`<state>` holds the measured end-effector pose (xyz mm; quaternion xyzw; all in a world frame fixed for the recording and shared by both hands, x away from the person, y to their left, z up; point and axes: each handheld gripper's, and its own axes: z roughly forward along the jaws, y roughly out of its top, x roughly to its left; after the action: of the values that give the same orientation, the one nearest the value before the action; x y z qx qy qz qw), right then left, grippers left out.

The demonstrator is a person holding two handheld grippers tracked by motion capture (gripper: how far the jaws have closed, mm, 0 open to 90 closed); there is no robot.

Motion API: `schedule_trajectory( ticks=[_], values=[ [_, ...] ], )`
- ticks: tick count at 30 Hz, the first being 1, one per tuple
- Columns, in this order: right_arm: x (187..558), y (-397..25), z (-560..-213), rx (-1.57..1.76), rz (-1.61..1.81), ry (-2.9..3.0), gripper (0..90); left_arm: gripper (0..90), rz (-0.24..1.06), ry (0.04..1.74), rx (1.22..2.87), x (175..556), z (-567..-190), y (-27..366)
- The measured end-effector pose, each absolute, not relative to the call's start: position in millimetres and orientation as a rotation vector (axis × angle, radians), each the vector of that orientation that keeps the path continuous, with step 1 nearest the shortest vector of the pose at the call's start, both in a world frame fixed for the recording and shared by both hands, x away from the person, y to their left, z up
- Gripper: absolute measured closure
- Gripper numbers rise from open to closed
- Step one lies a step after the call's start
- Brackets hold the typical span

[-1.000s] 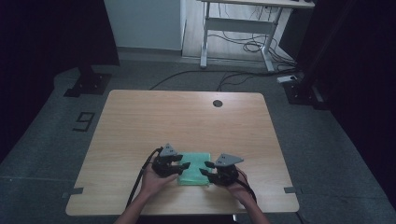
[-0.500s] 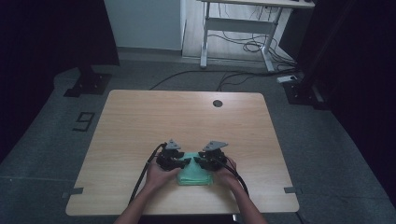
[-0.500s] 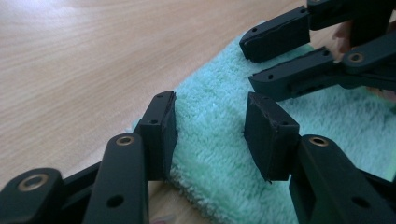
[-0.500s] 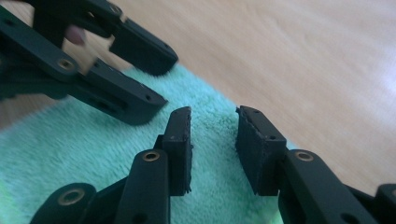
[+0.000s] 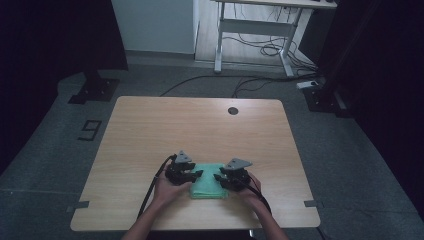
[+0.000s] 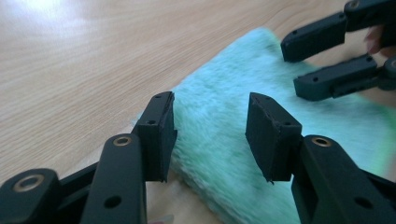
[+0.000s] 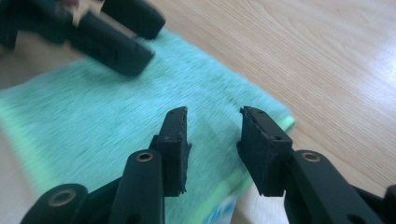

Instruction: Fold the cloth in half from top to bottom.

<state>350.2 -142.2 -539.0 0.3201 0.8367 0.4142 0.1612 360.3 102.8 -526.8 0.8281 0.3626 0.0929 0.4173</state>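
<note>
Wooden table (image 5: 200,130), grey floor (image 5: 350,165), white desk frame (image 5: 250,30), loose cables (image 5: 260,47) behind.

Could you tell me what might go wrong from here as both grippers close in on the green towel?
1. Both the left gripper and the right gripper are open over the folded green towel; closing might pinch only the top layer, so the fold could come apart.
2. The grippers face each other closely across the towel, so their fingers could collide.
3. The towel lies near the table front edge and could be dragged off.
</note>
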Motion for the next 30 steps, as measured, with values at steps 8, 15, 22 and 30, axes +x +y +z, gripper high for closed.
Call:
schedule_trajectory(
  ticks=[8,15,22,30],
  values=[
    [313,-153,-542,0.831,1.213,2.435,63.1,52.8,0.217,0.815,2.144,334,-524,96],
    [305,-159,-551,0.886,1.268,2.432,62.9,52.4,0.190,0.848,2.160,331,-540,98],
    [305,-155,-552,0.875,1.225,2.430,62.8,53.7,0.200,0.847,2.164,337,-543,95],
    [322,-156,-552,0.938,1.230,2.415,62.8,54.8,0.223,0.858,2.171,360,-543,87]
  ],
)
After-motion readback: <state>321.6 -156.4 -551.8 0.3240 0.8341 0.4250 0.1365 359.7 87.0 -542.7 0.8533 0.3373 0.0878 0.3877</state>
